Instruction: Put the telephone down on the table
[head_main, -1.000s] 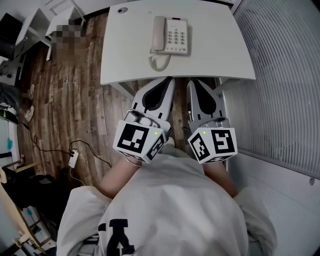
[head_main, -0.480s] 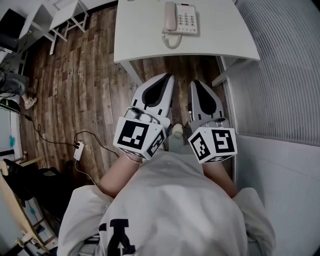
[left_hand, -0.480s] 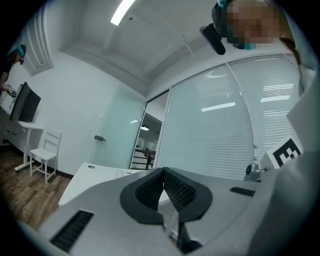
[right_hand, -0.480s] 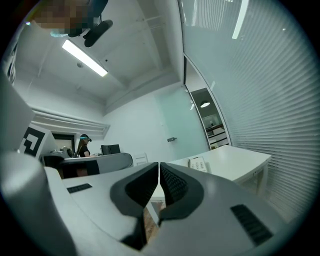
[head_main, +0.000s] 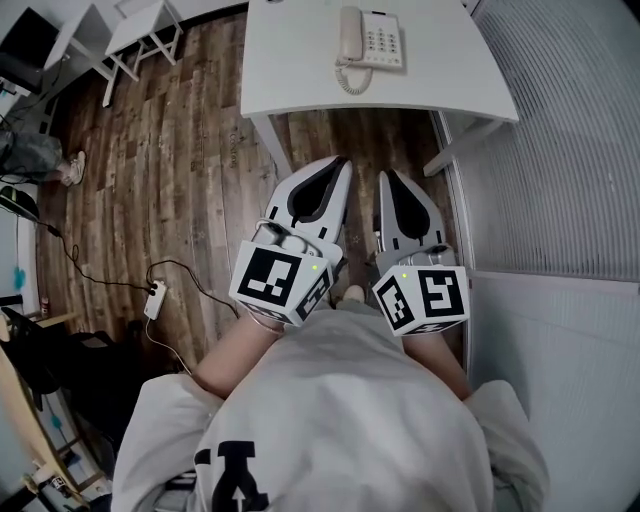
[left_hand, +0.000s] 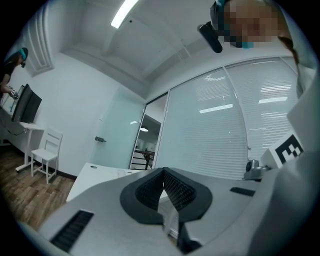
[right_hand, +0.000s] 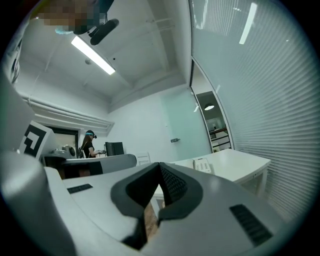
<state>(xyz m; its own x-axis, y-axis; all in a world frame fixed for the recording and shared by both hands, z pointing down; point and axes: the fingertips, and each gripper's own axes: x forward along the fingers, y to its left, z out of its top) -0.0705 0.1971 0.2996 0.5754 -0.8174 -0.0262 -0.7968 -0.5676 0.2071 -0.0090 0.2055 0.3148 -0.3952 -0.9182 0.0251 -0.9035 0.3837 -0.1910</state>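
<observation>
Both the bench (head_main: 300, 70) and the telephone (head_main: 372, 40) now sit higher, at the frame's top edge, farther from the person. The telephone rests on the bench, handset cradled. The left gripper (head_main: 343, 162) and right gripper (head_main: 385, 176) hang at centre, fingers together, empty. Risk: the coiled cord (head_main: 350, 80) near the front edge could snag and drag the telephone off.

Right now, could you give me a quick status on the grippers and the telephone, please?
Left gripper shut, empty. Right gripper shut, empty. Telephone on the white table, handset cradled, ahead of both. Nothing between.
</observation>
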